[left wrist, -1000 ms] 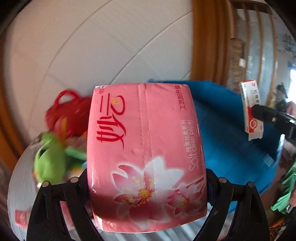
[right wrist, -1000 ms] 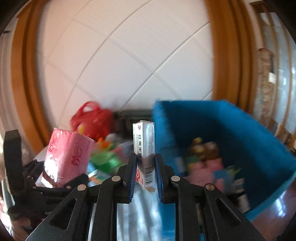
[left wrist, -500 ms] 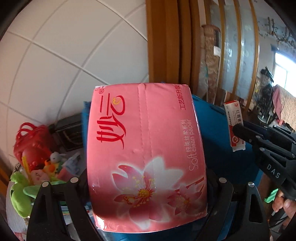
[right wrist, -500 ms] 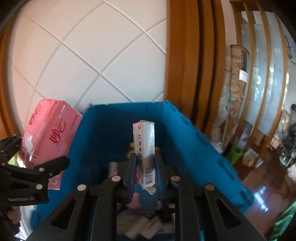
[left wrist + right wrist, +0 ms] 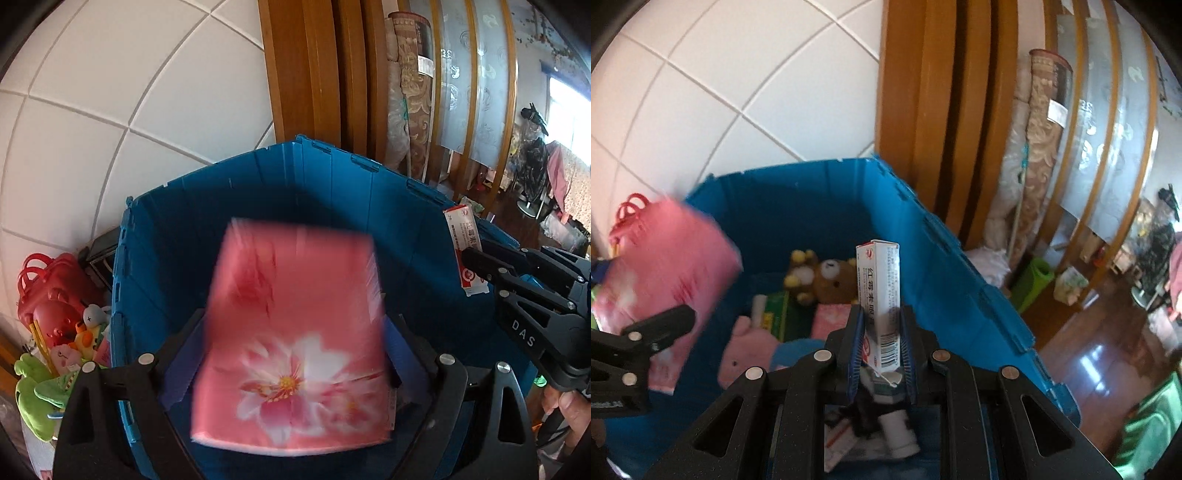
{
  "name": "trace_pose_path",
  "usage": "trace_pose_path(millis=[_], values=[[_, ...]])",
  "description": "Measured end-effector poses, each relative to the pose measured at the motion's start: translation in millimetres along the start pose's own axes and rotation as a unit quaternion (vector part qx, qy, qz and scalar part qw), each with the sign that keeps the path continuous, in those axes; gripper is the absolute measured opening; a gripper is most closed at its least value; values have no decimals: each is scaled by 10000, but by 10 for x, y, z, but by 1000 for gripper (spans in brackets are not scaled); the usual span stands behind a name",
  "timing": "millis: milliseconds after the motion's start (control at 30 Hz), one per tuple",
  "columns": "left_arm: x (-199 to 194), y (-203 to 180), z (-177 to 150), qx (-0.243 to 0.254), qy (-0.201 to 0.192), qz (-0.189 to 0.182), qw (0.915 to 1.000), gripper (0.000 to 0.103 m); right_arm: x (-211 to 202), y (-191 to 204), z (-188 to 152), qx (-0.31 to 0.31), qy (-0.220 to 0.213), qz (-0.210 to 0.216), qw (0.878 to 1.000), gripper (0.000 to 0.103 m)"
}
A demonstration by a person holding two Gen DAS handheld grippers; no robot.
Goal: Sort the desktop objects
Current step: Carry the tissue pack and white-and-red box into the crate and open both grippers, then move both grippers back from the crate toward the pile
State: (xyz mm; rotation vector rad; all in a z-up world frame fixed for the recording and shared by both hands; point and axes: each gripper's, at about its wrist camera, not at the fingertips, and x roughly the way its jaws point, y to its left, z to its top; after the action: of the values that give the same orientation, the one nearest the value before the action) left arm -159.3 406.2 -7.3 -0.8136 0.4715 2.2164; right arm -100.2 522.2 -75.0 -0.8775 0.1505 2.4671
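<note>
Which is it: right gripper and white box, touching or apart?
Touching. Right wrist view shows the right gripper clamping the white box, pads flat on both sides.

Read "DAS" in white capitals on the black side of the right gripper point(image 5: 471, 260). Made out red Chinese characters, 红霉素, running down the white small box point(image 5: 879, 288) pinched between that gripper's jaws, with finer black print beside them too small to read. Saw a black barcode low on the same box, its digits illegible. Spotted a red round logo near each end of the box. Found the print on the pink tissue pack point(image 5: 288, 288) smeared by blur, unreadable. Caught faint pale lettering on the left gripper point(image 5: 291, 350) at the edge of the right wrist view, not legible. Noted a white label on the rolled carpet point(image 5: 1056, 110), too small to read.
</note>
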Motion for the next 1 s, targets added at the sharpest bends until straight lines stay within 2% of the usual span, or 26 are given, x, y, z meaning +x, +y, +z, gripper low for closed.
trace_pose_path(millis=[533, 600, 667, 700, 767, 833, 1000], values=[[8, 2, 13, -76, -35, -41, 10000, 93, 200, -79, -9, -126, 222, -278, 9993, 23], [-2, 5, 8, -85, -44, -31, 9999, 93, 189, -88, -11, -94, 214, -250, 9994, 37], [-18, 9, -2, -94, -51, -51, 9999, 93, 168, -95, -15, -73, 192, -229, 9995, 62], [-24, 9, -4, -98, -61, -53, 9999, 93, 149, -86, -15, -89, 165, -242, 9995, 66], [-50, 9, -14, -84, -87, -76, 9999, 93, 106, -73, -16, -122, 90, -211, 9997, 87], [-84, 22, -32, -84, -123, -86, 9999, 93, 51, -57, -19, -149, -2, -164, 9998, 103], [-180, 71, -77, -165, -234, -61, 9996, 94, -136, 12, -13, -294, -213, -238, 9991, 103]])
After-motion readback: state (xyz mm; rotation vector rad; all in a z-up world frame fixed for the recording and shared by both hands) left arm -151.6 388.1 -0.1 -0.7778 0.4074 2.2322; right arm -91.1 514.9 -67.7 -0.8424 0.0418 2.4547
